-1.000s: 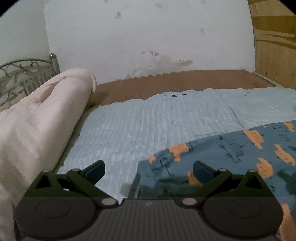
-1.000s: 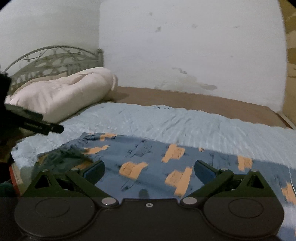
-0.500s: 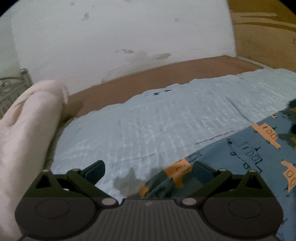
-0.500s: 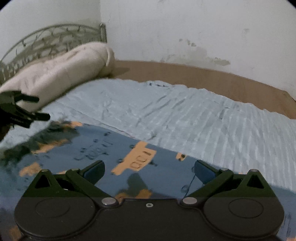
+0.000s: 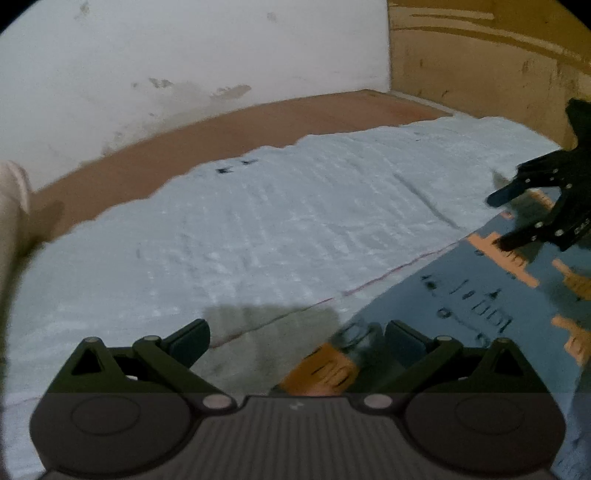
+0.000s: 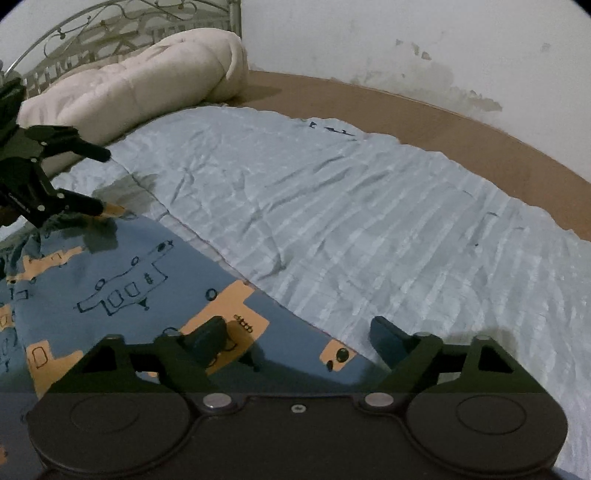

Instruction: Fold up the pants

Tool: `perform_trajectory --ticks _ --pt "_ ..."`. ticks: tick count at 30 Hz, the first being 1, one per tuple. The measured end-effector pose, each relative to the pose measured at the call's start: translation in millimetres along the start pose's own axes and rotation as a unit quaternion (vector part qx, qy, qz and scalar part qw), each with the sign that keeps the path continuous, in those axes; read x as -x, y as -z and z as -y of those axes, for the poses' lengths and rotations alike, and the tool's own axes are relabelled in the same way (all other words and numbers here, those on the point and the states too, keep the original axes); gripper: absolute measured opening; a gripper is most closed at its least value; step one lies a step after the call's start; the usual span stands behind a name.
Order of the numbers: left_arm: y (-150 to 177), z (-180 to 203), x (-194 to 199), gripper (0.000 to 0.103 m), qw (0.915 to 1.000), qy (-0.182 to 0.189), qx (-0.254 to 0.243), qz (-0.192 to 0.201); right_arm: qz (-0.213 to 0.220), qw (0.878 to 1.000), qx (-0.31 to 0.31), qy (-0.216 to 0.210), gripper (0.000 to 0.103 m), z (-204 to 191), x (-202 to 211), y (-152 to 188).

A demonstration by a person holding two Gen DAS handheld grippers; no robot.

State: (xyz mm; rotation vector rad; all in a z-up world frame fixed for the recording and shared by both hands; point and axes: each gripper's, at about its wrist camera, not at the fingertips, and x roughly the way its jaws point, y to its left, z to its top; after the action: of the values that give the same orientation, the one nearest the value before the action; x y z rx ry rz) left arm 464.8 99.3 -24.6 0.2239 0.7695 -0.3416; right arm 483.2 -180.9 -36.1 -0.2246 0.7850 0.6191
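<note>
The pants (image 6: 110, 288) are blue with orange patches and dark line drawings, lying flat on the pale blue bedspread (image 6: 351, 206). My left gripper (image 5: 297, 338) is open low over a corner of the pants (image 5: 461, 306), with an orange patch between its fingers. It also shows in the right wrist view (image 6: 105, 181), open at the pants' far left corner. My right gripper (image 6: 297, 332) is open over the pants' near edge. It shows in the left wrist view (image 5: 496, 219), open above the fabric.
A rolled cream quilt (image 6: 140, 77) lies at the head of the bed before a metal headboard (image 6: 110, 22). A brown mattress strip (image 6: 443, 133) runs along the white wall. A wooden panel (image 5: 480, 62) stands at the bed's foot.
Both grippers have dropped closer to the bed and swung outward along the pants' far edge. The left one has moved over the corner. Both stay open.
</note>
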Motion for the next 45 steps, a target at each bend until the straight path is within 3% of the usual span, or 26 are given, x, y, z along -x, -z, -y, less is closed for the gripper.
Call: perform_trajectory --ticks 6,8,10,14,15,16,19,22,28,32,35,38,41,43,45 --pt "-10 18 -19 0.102 0.9987 0.046 -0.021 -0.010 0.002 1.000 0.009 -0.030 0.082 -1 -1 -1" --pt "-15 24 -27 0.094 0.9981 0.043 -0.034 -0.030 -0.006 0.999 0.023 -0.031 0.077 -6 -5 -2" --pt "-18 24 -35 0.074 0.9970 0.048 -0.028 -0.053 -0.015 0.999 0.038 -0.030 0.069 -10 -9 -4" --pt "-20 23 -40 0.051 0.9937 0.078 -0.002 -0.080 -0.020 0.998 0.038 -0.035 0.036 -9 -9 -4" --pt "-19 24 -39 0.040 0.9933 0.080 -0.003 -0.083 -0.023 0.998 0.039 -0.038 0.032 -10 -8 -3" --pt "-18 27 -38 0.024 0.9931 0.081 -0.007 -0.085 -0.026 0.998 0.040 -0.041 0.026 -10 -8 -2" --pt "-18 32 -32 0.003 0.9957 0.059 -0.005 -0.072 -0.032 0.998 0.051 -0.036 0.009 -18 -7 0" --pt "-19 37 -20 0.002 0.9989 0.027 0.000 -0.039 -0.022 0.998 0.063 -0.010 0.001 -27 -1 -4" --pt "-35 32 -2 0.002 0.9986 -0.047 0.008 0.023 0.040 0.993 0.096 0.063 0.000 -40 9 -27" --pt "-40 18 -11 0.002 0.9963 -0.078 0.028 0.024 0.084 0.984 0.113 0.109 0.000 -49 -3 -46" --pt "-33 13 -26 0.002 0.9961 -0.081 0.034 0.009 0.063 0.984 0.117 0.121 0.000 -52 -33 -53" --pt "-24 5 -34 0.004 0.9973 -0.058 0.046 -0.001 0.034 0.986 0.113 0.120 0.000 -49 -59 -50" --pt "-20 -4 -35 0.024 0.9977 -0.034 0.058 -0.006 0.029 0.988 0.101 0.110 0.003 -44 -65 -45" --pt "-21 -13 -32 0.063 0.9978 -0.026 0.061 -0.002 0.035 0.991 0.087 0.098 0.010 -39 -61 -45" --pt "-18 -20 -20 0.066 0.9978 -0.023 0.062 0.010 0.045 0.993 0.069 0.086 0.020 -34 -55 -48"
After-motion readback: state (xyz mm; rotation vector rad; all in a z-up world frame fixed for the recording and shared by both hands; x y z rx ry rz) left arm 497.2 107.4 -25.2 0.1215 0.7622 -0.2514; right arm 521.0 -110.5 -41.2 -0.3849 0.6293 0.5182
